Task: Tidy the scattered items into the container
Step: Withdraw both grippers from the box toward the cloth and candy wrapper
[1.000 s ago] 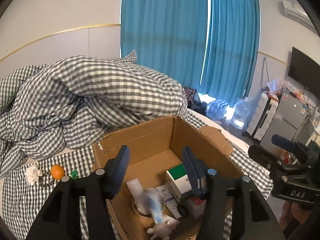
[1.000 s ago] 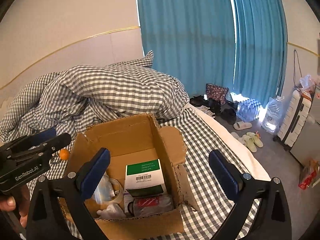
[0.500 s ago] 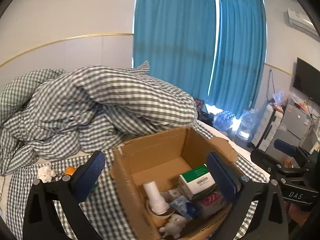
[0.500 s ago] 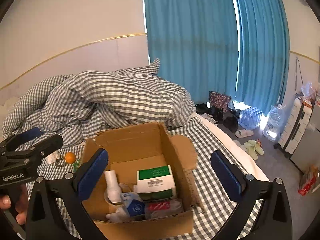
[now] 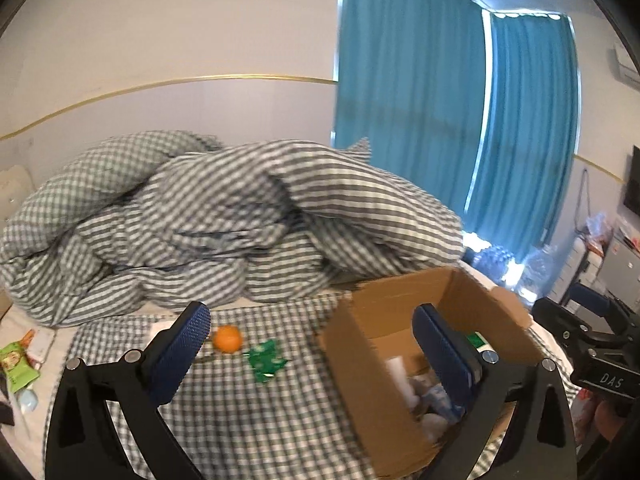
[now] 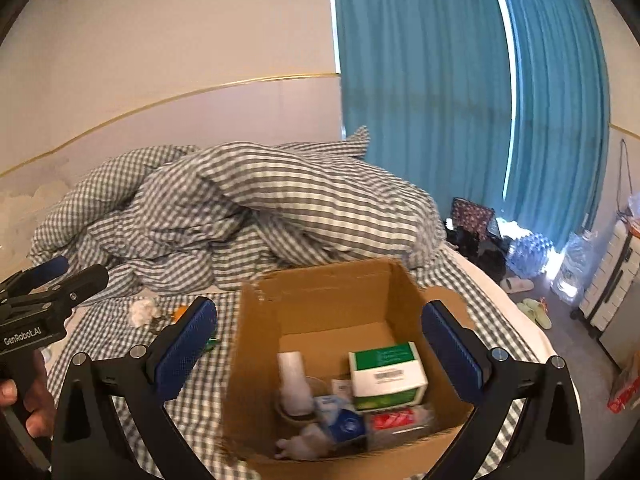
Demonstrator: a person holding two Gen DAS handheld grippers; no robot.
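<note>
An open cardboard box (image 6: 320, 296) stands on the checked bed and holds a green-and-white carton (image 6: 386, 374), a white tube (image 6: 294, 380) and several small packs. It also shows in the left wrist view (image 5: 362, 360). My left gripper (image 5: 312, 348) is open and empty, left of the box, above an orange (image 5: 227, 338) and a green wrapper (image 5: 265, 360). My right gripper (image 6: 320, 344) is open and empty above the box. A crumpled white tissue (image 6: 143, 310) lies left of the box.
A heaped checked duvet (image 5: 240, 216) fills the bed behind the box. A green snack pack (image 5: 16, 366) lies at the far left. Teal curtains (image 6: 460, 100), water bottles, slippers and a suitcase (image 6: 608, 280) are beyond the bed's right edge.
My left gripper opened, dropped a blue pack into the box, and swung left toward the orange and wrapper. The right gripper stayed open over the box, drifting slightly.
</note>
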